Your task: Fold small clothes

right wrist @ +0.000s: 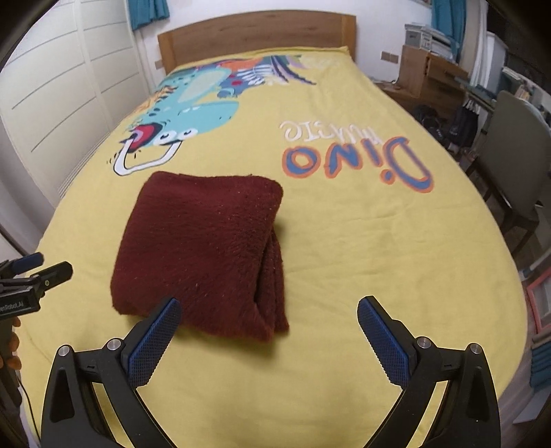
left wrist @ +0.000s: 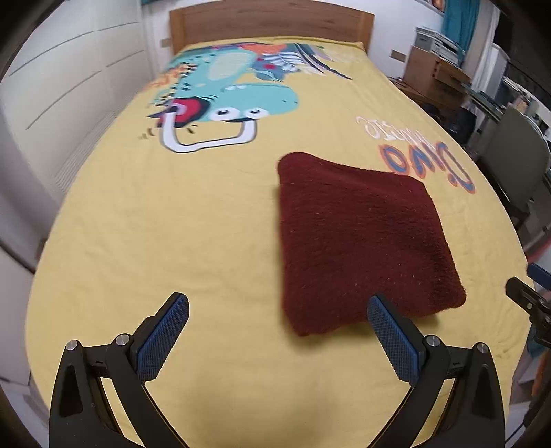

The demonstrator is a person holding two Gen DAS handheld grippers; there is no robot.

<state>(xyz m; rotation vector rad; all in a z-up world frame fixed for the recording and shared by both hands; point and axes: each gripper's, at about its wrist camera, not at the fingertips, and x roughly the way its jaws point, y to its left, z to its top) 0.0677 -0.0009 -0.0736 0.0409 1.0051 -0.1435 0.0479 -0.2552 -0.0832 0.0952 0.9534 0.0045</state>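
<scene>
A dark red fuzzy garment lies folded into a thick square on the yellow bedspread. In the right wrist view the garment shows its stacked layers along its right side. My left gripper is open and empty, above the bed, just near and left of the garment. My right gripper is open and empty, above the garment's near right corner. The left gripper also shows at the left edge of the right wrist view; the right gripper shows at the right edge of the left wrist view.
The bedspread carries a dinosaur print and "Dino" lettering. A wooden headboard stands at the far end. White wardrobes line the left. A chair and a cluttered desk stand to the right.
</scene>
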